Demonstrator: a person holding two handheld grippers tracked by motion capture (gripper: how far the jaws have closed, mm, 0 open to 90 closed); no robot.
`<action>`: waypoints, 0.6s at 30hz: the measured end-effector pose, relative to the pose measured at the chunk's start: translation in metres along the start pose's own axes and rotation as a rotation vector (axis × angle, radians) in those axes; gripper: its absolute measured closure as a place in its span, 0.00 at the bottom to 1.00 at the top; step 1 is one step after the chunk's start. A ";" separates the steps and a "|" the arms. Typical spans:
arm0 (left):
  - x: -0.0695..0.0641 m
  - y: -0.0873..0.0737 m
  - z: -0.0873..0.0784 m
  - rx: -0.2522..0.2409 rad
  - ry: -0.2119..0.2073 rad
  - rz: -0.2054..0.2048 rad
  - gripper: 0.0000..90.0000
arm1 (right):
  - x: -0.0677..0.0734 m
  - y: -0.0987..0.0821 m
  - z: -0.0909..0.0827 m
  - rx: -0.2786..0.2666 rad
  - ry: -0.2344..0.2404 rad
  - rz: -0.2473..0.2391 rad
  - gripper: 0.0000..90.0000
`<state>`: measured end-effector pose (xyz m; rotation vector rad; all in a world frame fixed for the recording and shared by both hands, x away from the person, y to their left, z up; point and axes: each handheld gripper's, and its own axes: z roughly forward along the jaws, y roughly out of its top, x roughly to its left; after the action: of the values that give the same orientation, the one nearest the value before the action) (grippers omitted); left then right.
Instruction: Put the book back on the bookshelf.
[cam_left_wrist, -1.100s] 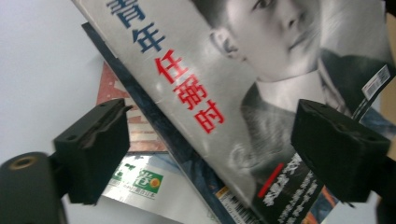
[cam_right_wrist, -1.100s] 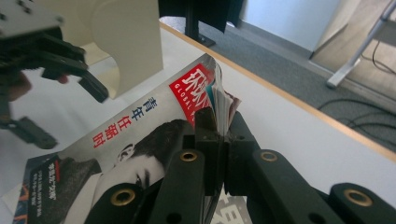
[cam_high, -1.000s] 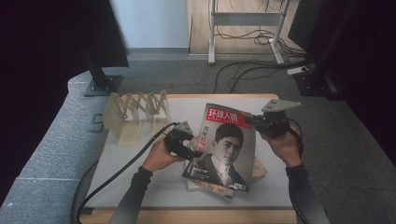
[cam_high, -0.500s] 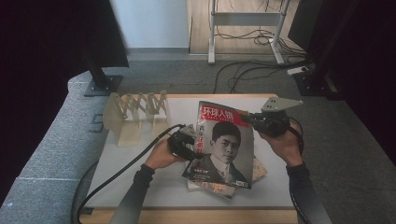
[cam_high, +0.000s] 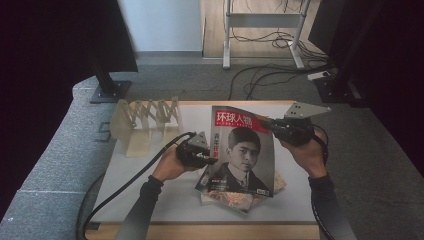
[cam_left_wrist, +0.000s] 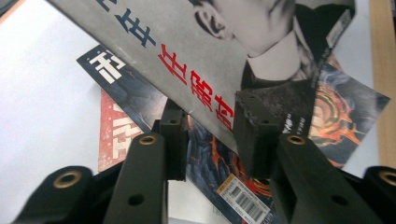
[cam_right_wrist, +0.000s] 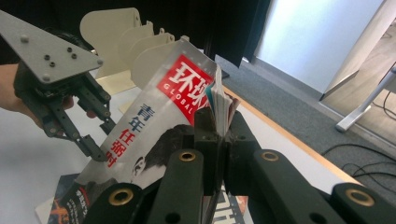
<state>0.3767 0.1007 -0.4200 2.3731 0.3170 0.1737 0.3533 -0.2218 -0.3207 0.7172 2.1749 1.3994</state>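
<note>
One magazine (cam_high: 242, 150) lifted, at least two more flat in a pile (cam_high: 240, 199) under it, one rack (cam_high: 145, 122) behind. Right gripper (cam_right_wrist: 218, 126) clamped tight on the magazine's right edge. Left gripper (cam_left_wrist: 210, 135) straddles the left edge, jaws just been closing, partly open, one pad on the cover, clamp can't be confirmed.

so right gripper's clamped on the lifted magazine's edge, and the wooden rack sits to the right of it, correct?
Not quite. The right gripper is clamped on the lifted magazine, but the wooden rack stands to its left, as the high view shows.
</note>
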 end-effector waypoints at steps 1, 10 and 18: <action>-0.001 0.001 -0.002 -0.005 0.006 0.005 0.77 | 0.001 0.002 -0.001 -0.004 -0.004 -0.009 0.94; -0.008 0.005 -0.023 -0.042 0.104 0.063 0.85 | 0.003 0.012 -0.011 -0.057 -0.015 -0.015 0.93; -0.014 -0.001 -0.028 -0.057 0.068 0.074 0.90 | 0.002 0.010 -0.022 -0.059 0.018 0.023 0.91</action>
<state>0.3566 0.1158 -0.4006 2.3272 0.2534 0.2943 0.3401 -0.2324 -0.3031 0.7134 2.1361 1.4806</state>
